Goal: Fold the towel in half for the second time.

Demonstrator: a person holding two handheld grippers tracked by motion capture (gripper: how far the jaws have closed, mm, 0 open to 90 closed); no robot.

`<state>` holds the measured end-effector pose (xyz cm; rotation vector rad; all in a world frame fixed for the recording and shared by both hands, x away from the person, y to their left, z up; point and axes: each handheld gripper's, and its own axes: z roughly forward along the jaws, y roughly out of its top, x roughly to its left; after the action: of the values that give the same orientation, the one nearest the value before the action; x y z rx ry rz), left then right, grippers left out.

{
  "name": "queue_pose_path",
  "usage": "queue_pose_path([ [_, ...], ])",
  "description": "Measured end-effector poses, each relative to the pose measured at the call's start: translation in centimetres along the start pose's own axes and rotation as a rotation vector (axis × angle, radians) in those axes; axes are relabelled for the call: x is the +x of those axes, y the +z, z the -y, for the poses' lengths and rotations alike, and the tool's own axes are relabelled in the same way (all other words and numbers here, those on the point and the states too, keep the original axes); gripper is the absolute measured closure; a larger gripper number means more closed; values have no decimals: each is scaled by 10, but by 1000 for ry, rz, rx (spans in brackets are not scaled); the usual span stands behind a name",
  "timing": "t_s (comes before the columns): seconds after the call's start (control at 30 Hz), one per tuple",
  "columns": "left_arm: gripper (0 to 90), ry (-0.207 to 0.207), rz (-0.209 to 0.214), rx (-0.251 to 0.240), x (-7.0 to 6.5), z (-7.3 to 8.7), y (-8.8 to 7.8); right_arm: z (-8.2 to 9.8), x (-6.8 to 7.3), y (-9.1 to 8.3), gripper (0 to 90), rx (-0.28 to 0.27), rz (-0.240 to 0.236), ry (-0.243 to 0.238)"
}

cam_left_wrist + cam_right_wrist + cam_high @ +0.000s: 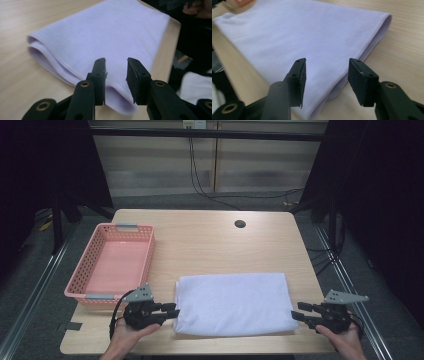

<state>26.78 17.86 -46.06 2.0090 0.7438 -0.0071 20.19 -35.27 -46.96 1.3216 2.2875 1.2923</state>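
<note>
A white cloth (232, 302), folded into a flat rectangle, lies near the front edge of the wooden table (210, 240). My left gripper (176, 310) sits at the cloth's left front corner, its jaws apart and pointing right. In the left gripper view the left gripper (116, 75) stands open just short of the folded corner of the cloth (100, 32), with no pad pressing on it. My right gripper (295, 311) is at the cloth's right front corner and points left. In the right gripper view the right gripper (327, 77) is open, and the cloth (299, 32) edge lies below the gap.
An empty pink plastic basket (95, 247) stands at the table's left, just behind my left gripper. A round cable hole (240, 224) sits at the back of the table. Bare wood stretches between the cloth and the back edge.
</note>
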Motion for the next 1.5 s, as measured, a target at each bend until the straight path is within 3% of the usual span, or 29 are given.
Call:
queue_pose_path([
  [0.07,664,-9,-18,41,8,-5,14,-7,-7,15,461,24,57,8],
  [0.17,618,-37,-46,78,20,-6,32,-16,-19,37,438,53,104,24],
  [0.23,587,-24,-53,107,23,-6,40,-18,-23,51,431,84,116,24],
  [0.3,575,-38,-78,128,24,-6,46,-19,-23,62,439,128,127,-1],
  [0.33,577,-23,-87,138,22,-5,49,-18,-22,65,478,136,130,-25],
  [0.4,563,16,-80,160,16,-4,55,-18,-21,62,601,139,117,-30],
  [0.5,557,13,-64,152,16,-6,60,-14,-21,56,713,133,124,-19],
  [0.57,567,9,-49,143,18,-8,66,-12,-22,50,757,140,146,-15],
  [0.7,560,13,-12,139,14,-18,84,-6,-31,38,762,132,195,15],
  [0.77,530,25,-10,151,9,-22,92,-3,-35,31,725,126,216,26],
  [0.83,507,7,-1,148,8,-25,92,-1,-34,27,585,112,236,-3],
  [0.87,521,7,13,135,8,-25,89,-2,-31,24,534,90,243,-8],
  [0.97,515,-2,-1,106,12,-26,77,-7,-17,14,459,14,249,-15],
  [1.07,509,-39,-34,79,19,-25,68,-10,-2,8,435,-38,203,-6],
  [1.23,492,-37,-48,75,23,-25,64,-14,31,16,403,-21,99,-35],
  [1.3,514,-11,-56,86,22,-25,66,-19,47,24,391,-20,65,-67],
  [1.5,504,-6,-43,82,22,-34,71,-35,90,66,362,43,-100,-146],
])
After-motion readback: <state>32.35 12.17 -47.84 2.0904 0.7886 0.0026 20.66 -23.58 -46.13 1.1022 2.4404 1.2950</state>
